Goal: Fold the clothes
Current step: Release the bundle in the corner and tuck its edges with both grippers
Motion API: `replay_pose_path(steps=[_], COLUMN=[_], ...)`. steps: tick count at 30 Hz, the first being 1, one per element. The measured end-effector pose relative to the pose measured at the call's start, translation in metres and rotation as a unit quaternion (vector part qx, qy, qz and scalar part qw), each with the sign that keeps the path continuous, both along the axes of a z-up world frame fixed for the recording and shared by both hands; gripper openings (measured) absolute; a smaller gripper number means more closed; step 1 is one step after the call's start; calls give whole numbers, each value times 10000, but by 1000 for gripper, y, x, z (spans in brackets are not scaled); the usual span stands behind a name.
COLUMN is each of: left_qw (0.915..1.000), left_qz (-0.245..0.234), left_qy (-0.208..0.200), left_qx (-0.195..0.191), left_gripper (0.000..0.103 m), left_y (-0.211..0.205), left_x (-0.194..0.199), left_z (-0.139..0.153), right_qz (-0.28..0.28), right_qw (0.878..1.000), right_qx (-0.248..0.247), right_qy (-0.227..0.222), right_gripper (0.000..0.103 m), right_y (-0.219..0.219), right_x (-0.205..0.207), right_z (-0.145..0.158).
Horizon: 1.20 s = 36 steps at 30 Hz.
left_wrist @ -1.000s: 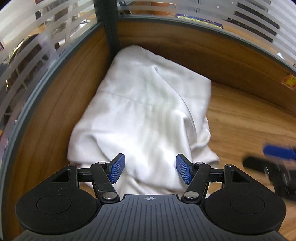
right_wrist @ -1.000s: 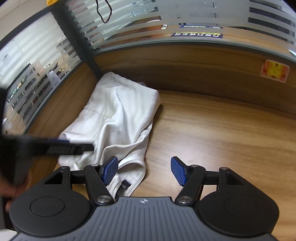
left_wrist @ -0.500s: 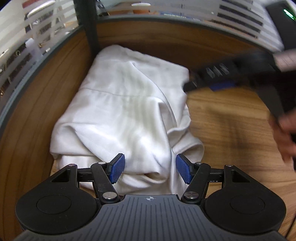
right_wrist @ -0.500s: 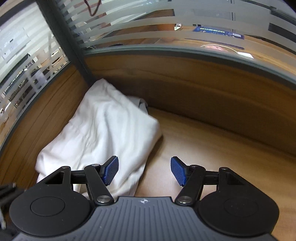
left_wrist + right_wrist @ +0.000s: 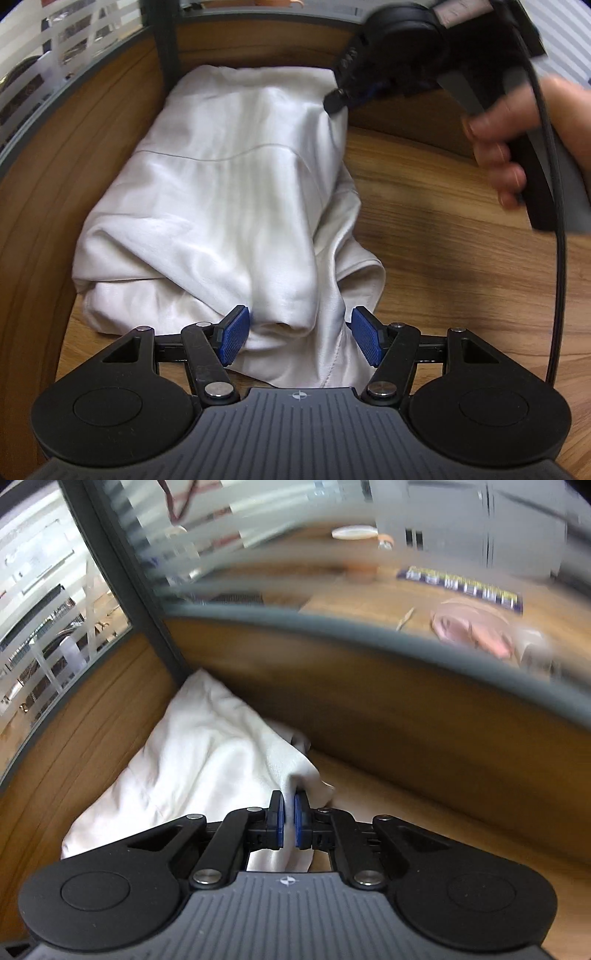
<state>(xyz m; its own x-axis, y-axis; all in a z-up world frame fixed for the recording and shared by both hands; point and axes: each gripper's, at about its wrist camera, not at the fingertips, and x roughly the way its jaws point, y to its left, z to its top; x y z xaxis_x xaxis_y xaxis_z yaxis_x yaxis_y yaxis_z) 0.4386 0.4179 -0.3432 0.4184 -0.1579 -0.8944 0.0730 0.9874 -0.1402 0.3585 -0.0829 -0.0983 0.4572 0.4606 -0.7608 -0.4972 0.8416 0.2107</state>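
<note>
On my left, the wooden wall (image 5: pixel 44 206) hems in the white garment (image 5: pixel 221 192), bunched in the desk's back corner against the dark post (image 5: pixel 166 44). My left gripper (image 5: pixel 297 338) is spread wide over its near hem, gripping nothing. My right gripper (image 5: pixel 289 821) is clamped on the garment's far right edge, my hand (image 5: pixel 517 136) behind it. Bare desk (image 5: pixel 443 258) lies open to the right.
</note>
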Motion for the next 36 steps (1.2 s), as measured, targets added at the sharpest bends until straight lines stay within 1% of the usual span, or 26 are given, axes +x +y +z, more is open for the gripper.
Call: replay_pose_path(steps=[1, 4, 5, 7, 8, 10, 12, 14, 16, 20, 23, 24, 28, 30, 33, 36], left_qw=[10000, 9999, 9999, 9998, 9996, 9993, 9990, 9985, 9983, 9981, 9980, 9980, 9979, 9979, 9979, 9974], left_qz=[-25, -100, -108, -49, 8, 148, 248, 374, 422, 501, 508, 506, 512, 512, 547, 654], left_qy=[16, 64, 56, 57, 56, -2, -47, -36, 7, 157, 156, 142, 144, 150, 160, 141], left_qx=[12, 48, 12, -183, -261, -332, -361, -403, -396, -331, -356, -362, -365, -358, -313, -275], left_gripper=[65, 65, 65, 65, 65, 65, 65, 65, 65, 65, 65, 65, 65, 65, 65, 67], left_y=[-1, -4, -3, 4, 9, 19, 27, 36, 41, 44, 43, 43, 39, 38, 38, 40], left_x=[-1, -3, -4, -10, -13, -19, -21, -23, -22, -23, -26, -28, -36, -38, -43, -48], left_z=[-1, -4, -1, 7, 11, 21, 27, 31, 30, 22, 21, 22, 24, 24, 26, 28], right_qz=[29, 115, 137, 82, 69, 92, 282, 522, 758, 1453, 1877, 1969, 2093, 2027, 1913, 1867], right_qw=[9999, 9983, 9975, 9973, 9974, 9974, 9973, 9968, 9956, 9887, 9816, 9795, 9757, 9768, 9796, 9805], right_qx=[-141, -563, -689, -728, -703, -669, -582, -471, -405, -250, -264, -341, -626, -682, -617, -573], right_qy=[9, 37, 40, -65, -149, -269, -357, -391, -380, -281, -241, -243, -143, -63, -74, -210], right_gripper=[8, 15, 20, 31, 34, 34, 39, 47, 49, 49, 51, 51, 52, 52, 53, 55], right_y=[2, 9, 11, 9, 8, 7, 7, 9, 12, 24, 30, 29, 30, 22, 14, 9], right_x=[2, 9, 10, 8, 4, -1, -13, -26, -37, -71, -89, -93, -106, -112, -113, -119], right_z=[-4, -16, -19, -16, -10, -1, 9, 18, 21, 23, 20, 17, -5, -16, -14, -1])
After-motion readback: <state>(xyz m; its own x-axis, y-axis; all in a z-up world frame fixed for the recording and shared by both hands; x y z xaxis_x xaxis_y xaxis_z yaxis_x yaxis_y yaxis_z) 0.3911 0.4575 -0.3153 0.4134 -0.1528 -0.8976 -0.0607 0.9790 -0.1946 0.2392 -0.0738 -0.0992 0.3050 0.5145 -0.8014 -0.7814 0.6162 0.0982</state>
